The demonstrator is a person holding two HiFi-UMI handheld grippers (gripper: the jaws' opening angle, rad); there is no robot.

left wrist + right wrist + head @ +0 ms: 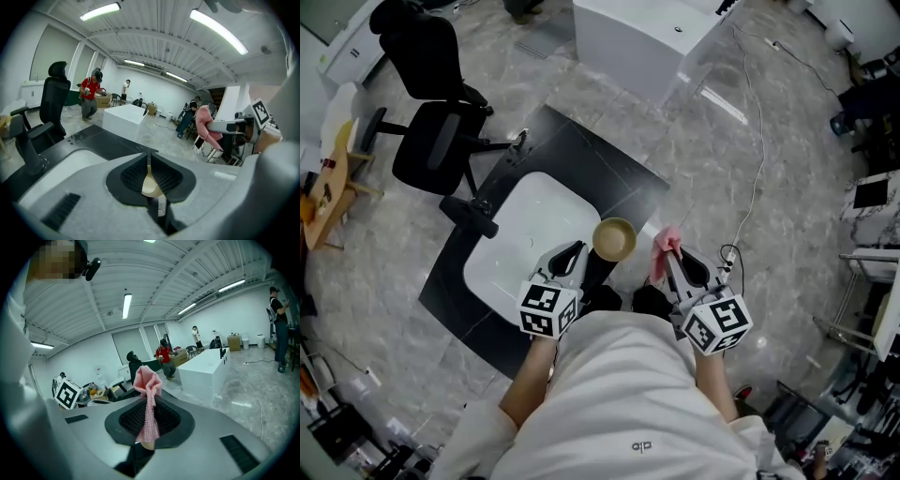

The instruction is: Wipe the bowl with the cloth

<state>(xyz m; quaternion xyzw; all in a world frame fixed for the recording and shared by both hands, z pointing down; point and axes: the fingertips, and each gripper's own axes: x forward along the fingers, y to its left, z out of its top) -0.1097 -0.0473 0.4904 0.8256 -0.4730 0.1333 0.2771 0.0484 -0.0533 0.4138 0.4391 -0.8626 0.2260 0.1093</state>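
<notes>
Bowl rim clamped, cloth end hidden

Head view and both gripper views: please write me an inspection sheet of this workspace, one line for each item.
Surface: black counter with a white basin, below the grippers.
Job's things: tan bowl and pink cloth, both held in the air, apart from each other.
Clutter: black office chair beside the counter.
Grippers: left gripper shut on the bowl's rim; right gripper shut on the cloth.
Cables: white cable lying across the floor.
Surroundings: marble floor, white block, person in red far behind.
</notes>
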